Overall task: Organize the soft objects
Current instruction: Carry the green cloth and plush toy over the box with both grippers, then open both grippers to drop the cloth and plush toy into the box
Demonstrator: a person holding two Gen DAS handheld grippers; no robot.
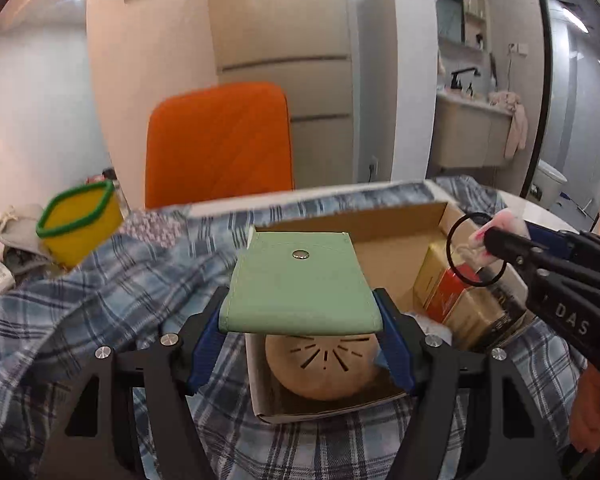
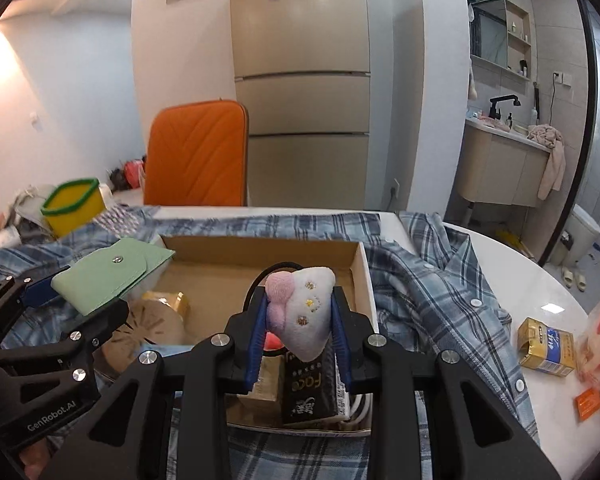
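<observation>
My left gripper [image 1: 300,316] is shut on a flat green pouch [image 1: 300,284] with a metal snap, held above the near left part of an open cardboard box [image 1: 380,232]. In the right wrist view the green pouch [image 2: 108,276] hangs at the left over the cardboard box [image 2: 260,252]. My right gripper [image 2: 298,320] is shut on a small white and pink plush charm [image 2: 304,312] with a black elastic loop, above the box's right side. In the left wrist view the plush charm [image 1: 496,228] and its loop show at the right.
The box sits on a blue plaid shirt [image 2: 440,280] spread over a white table [image 2: 540,288]. Inside lie a tan round item [image 1: 320,368] and packets [image 1: 460,300]. A yellow cup with a green rim [image 2: 72,204] stands far left. A gold carton [image 2: 546,346] lies right. An orange chair [image 2: 196,152] stands behind.
</observation>
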